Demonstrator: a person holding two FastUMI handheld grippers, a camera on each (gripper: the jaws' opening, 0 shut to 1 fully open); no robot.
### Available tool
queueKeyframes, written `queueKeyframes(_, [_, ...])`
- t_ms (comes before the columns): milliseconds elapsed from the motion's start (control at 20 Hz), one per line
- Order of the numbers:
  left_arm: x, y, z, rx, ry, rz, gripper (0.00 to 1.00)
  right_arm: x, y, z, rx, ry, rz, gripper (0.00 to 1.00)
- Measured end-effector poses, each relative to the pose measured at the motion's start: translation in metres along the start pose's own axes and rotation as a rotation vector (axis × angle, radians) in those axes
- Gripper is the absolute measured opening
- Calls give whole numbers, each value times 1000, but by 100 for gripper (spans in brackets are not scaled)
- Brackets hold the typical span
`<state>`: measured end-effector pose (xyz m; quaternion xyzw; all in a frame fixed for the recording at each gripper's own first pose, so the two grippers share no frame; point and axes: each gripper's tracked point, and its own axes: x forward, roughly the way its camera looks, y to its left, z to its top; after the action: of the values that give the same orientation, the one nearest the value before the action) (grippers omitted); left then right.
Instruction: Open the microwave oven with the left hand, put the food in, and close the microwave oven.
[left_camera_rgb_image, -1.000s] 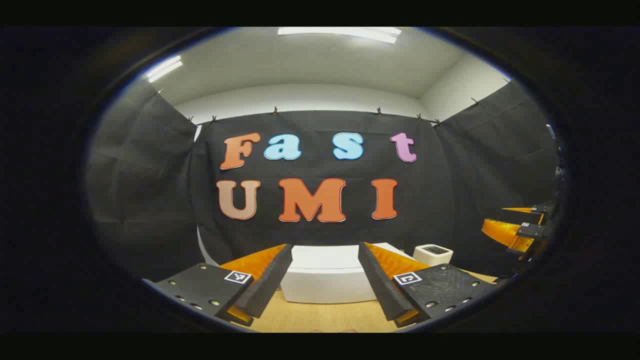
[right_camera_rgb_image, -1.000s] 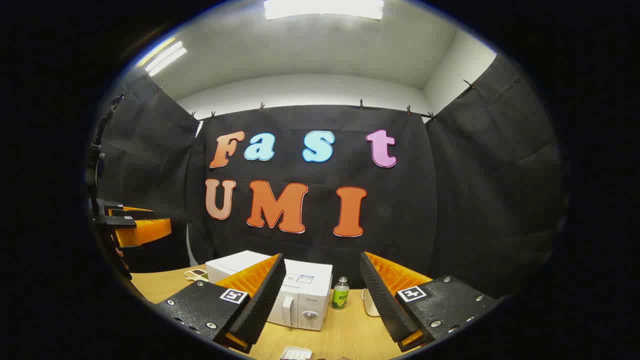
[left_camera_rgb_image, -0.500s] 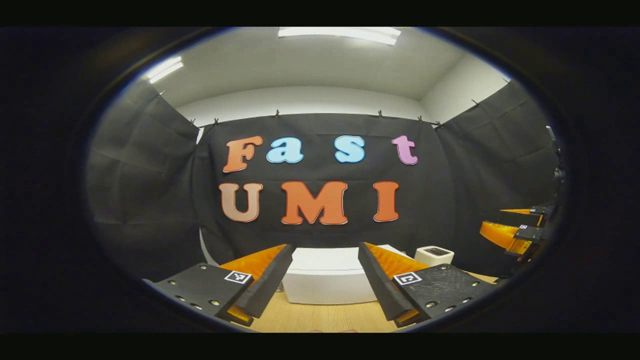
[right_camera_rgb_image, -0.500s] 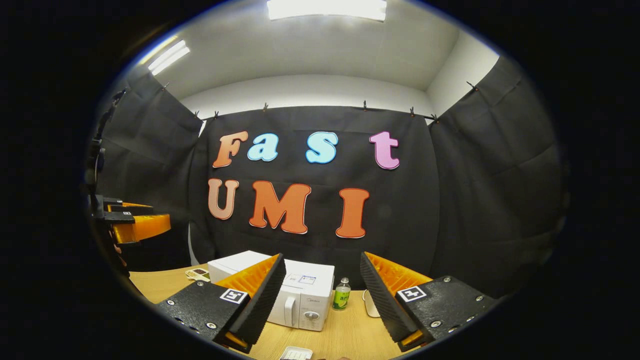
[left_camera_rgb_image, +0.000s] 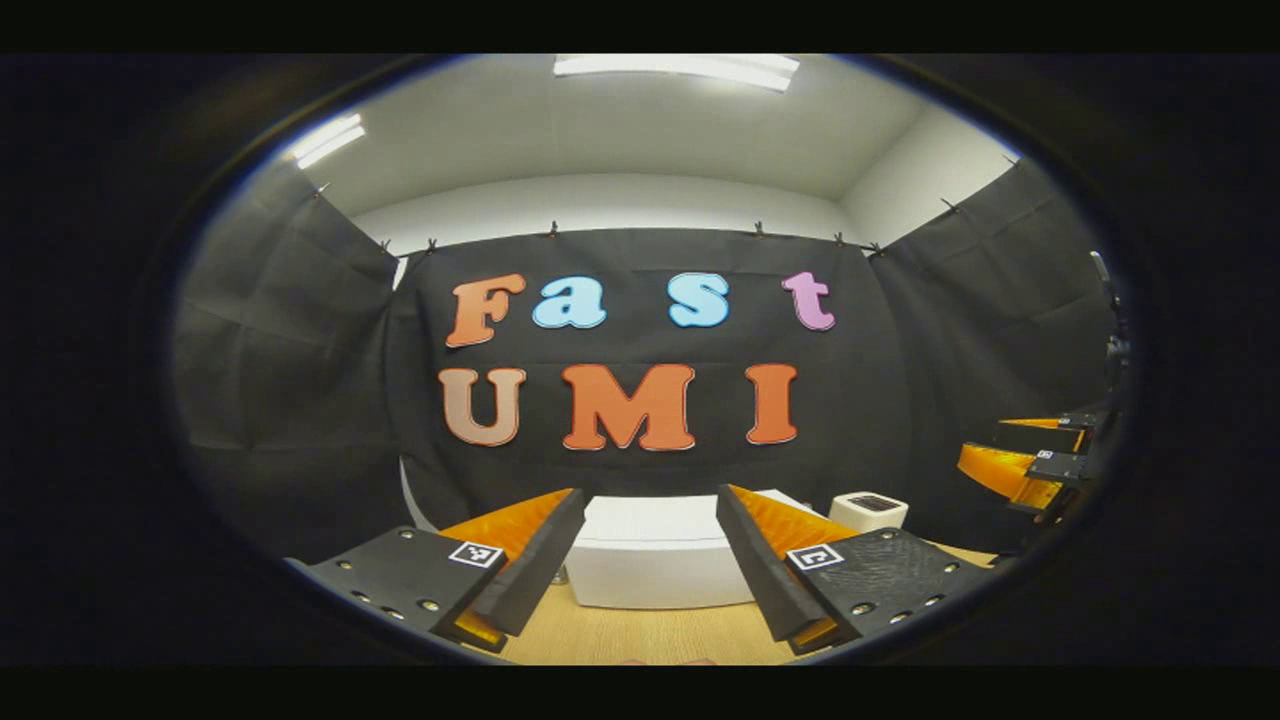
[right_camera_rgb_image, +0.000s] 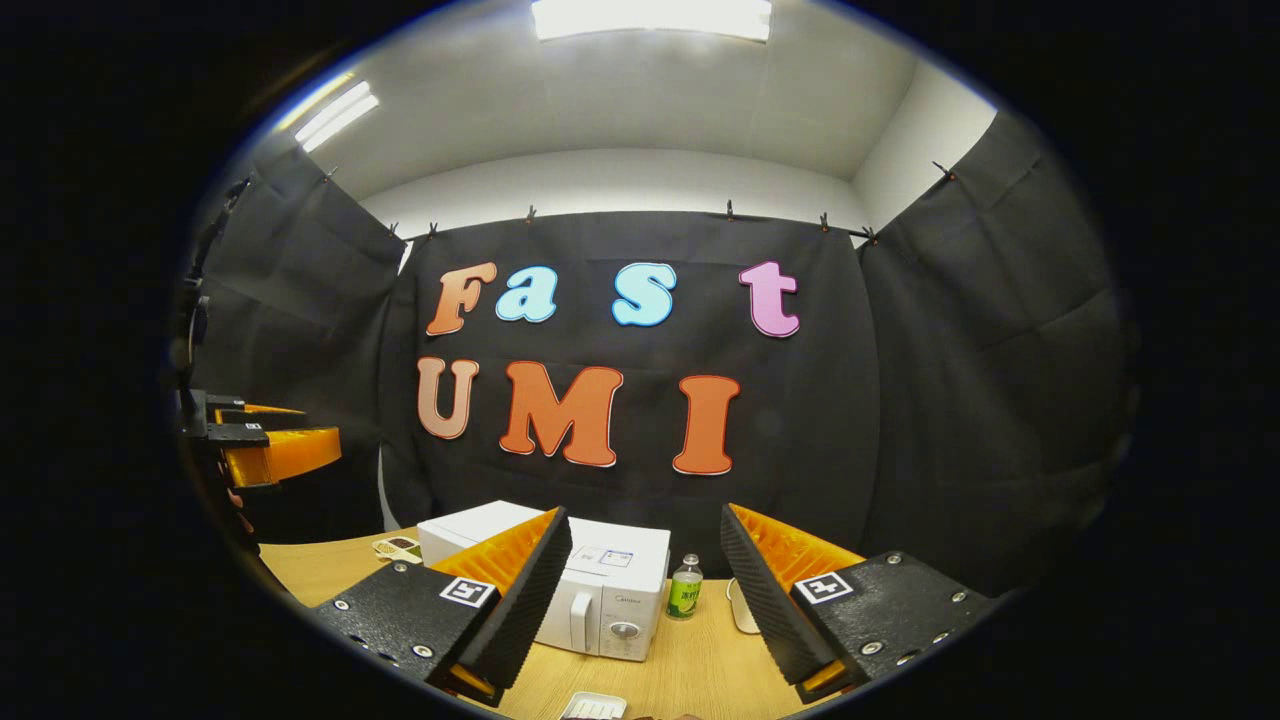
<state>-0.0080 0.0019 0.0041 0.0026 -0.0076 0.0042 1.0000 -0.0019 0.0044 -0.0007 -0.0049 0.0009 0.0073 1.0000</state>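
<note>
A white microwave (right_camera_rgb_image: 612, 585) stands on the wooden table (right_camera_rgb_image: 690, 665) with its door shut, its handle (right_camera_rgb_image: 580, 620) and a knob on the front right. In the left gripper view the microwave (left_camera_rgb_image: 650, 560) sits straight ahead between my fingers. My left gripper (left_camera_rgb_image: 648, 500) is open and empty, held above the table short of the microwave. My right gripper (right_camera_rgb_image: 644, 515) is open and empty too. A small white tray (right_camera_rgb_image: 595, 707) lies at the bottom edge below it, its contents unclear. Each gripper shows off to the side in the other's view: left gripper (right_camera_rgb_image: 270, 450), right gripper (left_camera_rgb_image: 1020, 465).
A green bottle (right_camera_rgb_image: 685, 588) stands right of the microwave, with a white dish (right_camera_rgb_image: 740, 605) beside it. A small white box-shaped appliance (left_camera_rgb_image: 870, 510) sits to the right of the microwave. A small flat item (right_camera_rgb_image: 397, 547) lies on the table to its left.
Both grippers have drifted very slightly, and the scene sits a touch lower in the left gripper view. Both stay open and empty.
</note>
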Motion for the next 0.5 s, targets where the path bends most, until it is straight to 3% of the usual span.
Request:
queueKeyframes(200, [0,-4,-2,6,-2,0,90,-1,-1,-5,3,4,1,93])
queueKeyframes(500, [3,-13,-6,11,-3,-6,87,-2,-10,-15,18,22,-7,93])
